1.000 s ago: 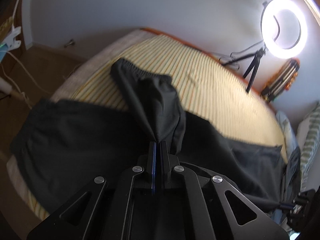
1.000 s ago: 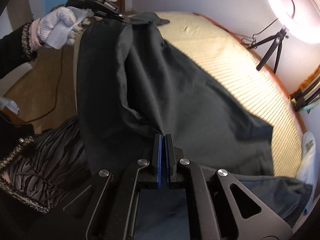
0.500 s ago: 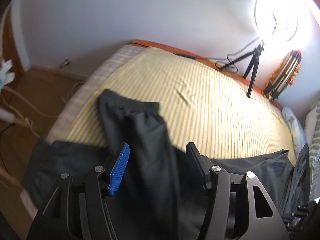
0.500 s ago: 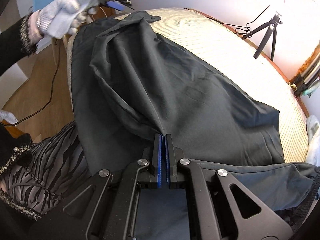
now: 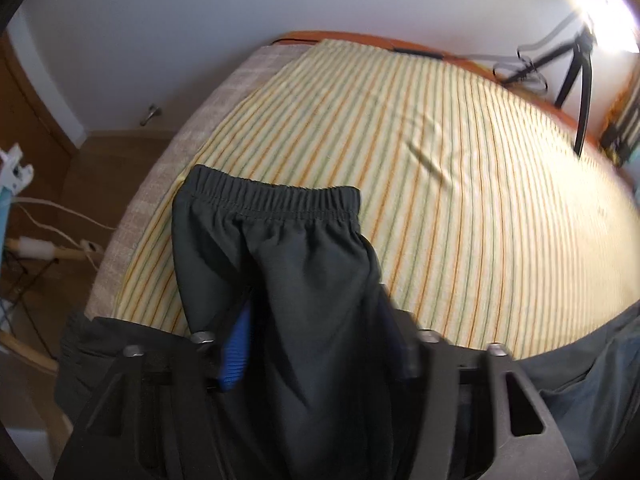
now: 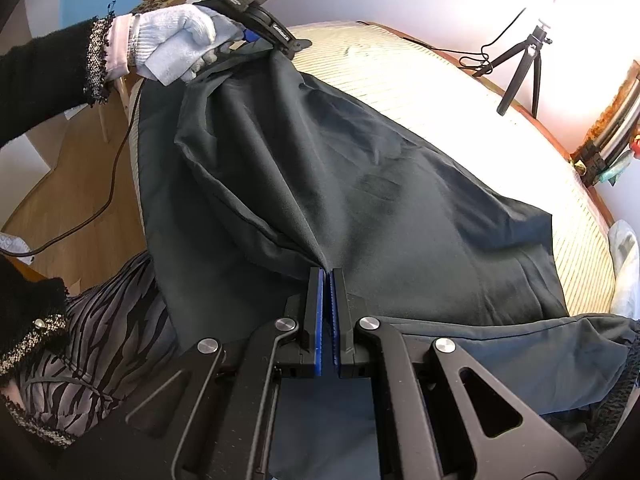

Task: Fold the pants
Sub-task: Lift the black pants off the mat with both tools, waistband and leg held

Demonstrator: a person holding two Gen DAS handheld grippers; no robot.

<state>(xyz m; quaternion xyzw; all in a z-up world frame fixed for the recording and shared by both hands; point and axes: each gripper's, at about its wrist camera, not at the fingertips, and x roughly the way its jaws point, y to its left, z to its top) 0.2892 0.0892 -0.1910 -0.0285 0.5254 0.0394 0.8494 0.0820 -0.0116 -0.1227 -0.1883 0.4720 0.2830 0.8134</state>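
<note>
- Pants: dark grey/black; spread over near part of bed w/ yellow striped sheet; near edge hangs off bed toward the person; elastic cuff of one leg lies flat on sheet, left side, seen in left wrist view
- Left gripper: jaws closing; leg fabric runs between them and drapes over the fingers; blue pad shows on left side, right pad mostly hidden by cloth; can't tell if pads press the cloth yet
- In right wrist view, left gripper sits far left at top of the pants, held by a white-gloved hand w/ black sleeve
- Right gripper: clenched tight on a pinch of pants fabric at near edge; folds fan out from the pinch toward far left
- Tripod w/ bright lamp stands far right, beyond bed; wood floor and a cable on left
</note>
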